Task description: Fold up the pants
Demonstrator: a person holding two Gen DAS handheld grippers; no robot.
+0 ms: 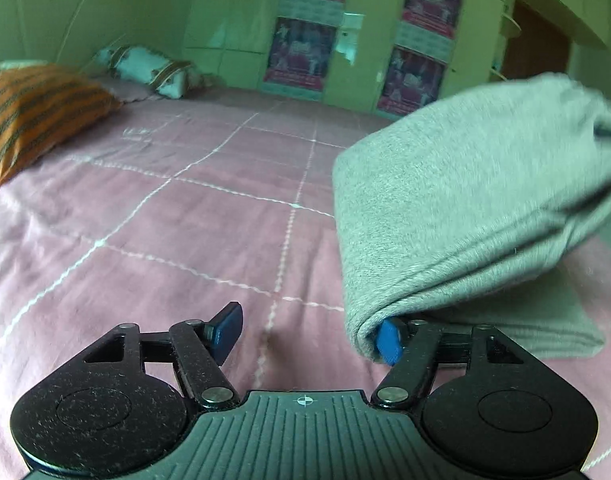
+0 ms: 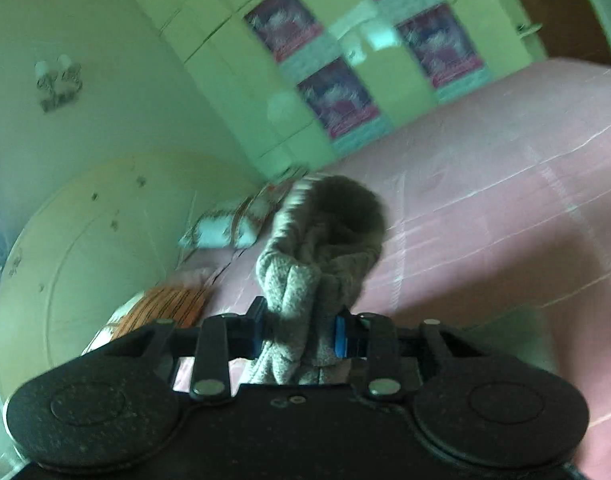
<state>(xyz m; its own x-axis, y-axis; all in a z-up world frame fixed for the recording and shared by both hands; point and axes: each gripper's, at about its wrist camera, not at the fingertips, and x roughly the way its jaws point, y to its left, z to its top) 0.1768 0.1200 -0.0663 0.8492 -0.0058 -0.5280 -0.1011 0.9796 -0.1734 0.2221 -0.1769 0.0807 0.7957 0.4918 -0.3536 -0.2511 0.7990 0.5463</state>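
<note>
Midway through the job, soft grey knitted pants [image 1: 473,200] are held aloft over a pink quilted bedspread [image 1: 165,220], already doubled into a thick bundle. A bunched end is clamped between the blue-padded fingers of the right gripper [image 2: 301,340]. The left gripper [image 1: 309,334] is spread wide, one pad tucked under the lowest fold, nothing gripped. One grey layer is left lying flat on the bedspread. A final fold and a neat laying-down are judged outstanding. An orange striped pillow [image 1: 33,116] is seen at the head.
</note>
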